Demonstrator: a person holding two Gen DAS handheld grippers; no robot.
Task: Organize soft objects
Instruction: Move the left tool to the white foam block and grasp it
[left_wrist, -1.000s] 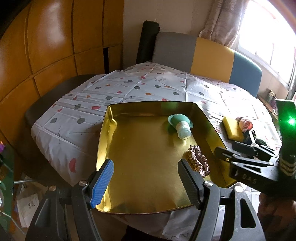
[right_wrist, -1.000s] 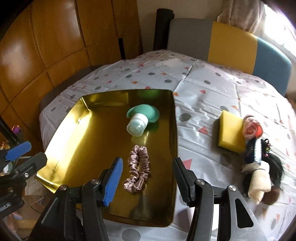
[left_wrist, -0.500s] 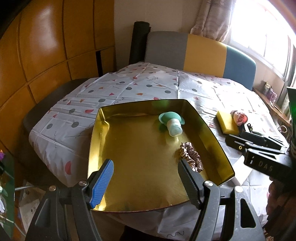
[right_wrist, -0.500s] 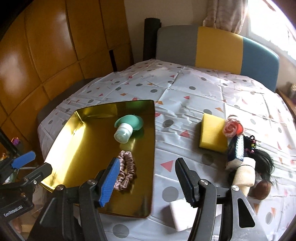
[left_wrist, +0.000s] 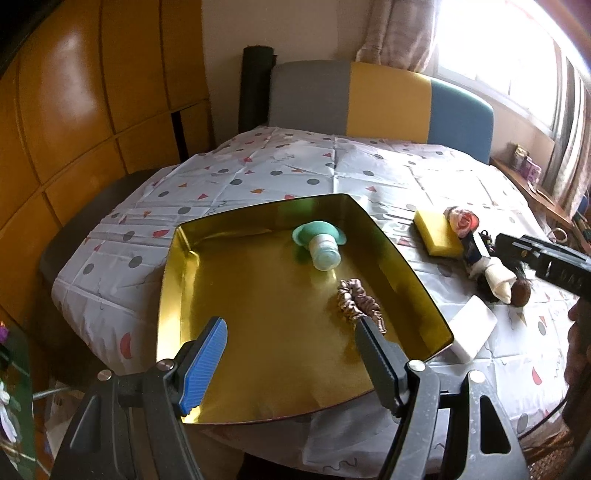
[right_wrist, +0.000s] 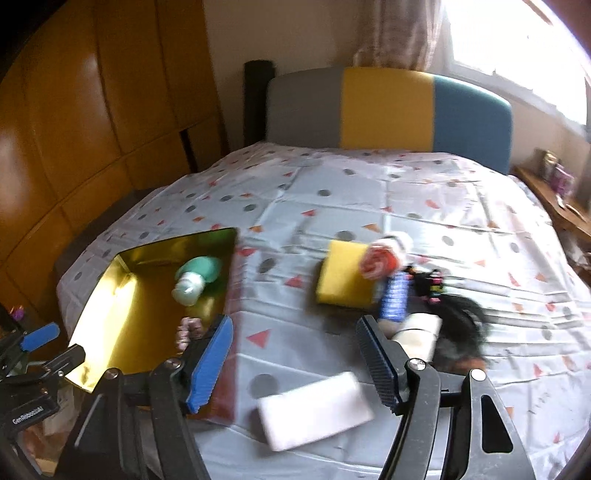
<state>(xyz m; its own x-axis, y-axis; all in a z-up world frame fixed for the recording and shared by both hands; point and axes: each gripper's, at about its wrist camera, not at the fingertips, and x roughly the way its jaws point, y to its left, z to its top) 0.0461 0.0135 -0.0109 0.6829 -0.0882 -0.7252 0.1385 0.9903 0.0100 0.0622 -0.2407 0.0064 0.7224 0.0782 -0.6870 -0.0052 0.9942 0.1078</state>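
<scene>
Daylight enters from the window (left_wrist: 517, 48) at 1 o'clock, blown out to white in both views. The gold tray (left_wrist: 406, 258) throws glare, strongest at 9 o'clock in the right wrist view. Left wrist view sharp; right wrist view smeared by motion blur throughout. Fisheye bending and dark vignetting at all edges.

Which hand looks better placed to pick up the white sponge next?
Probably the right. Its fingers have just been opening with nothing between them, and the white sponge lies just ahead of them. The left gripper hangs open over the tray, with the sponge off to its side.
</scene>
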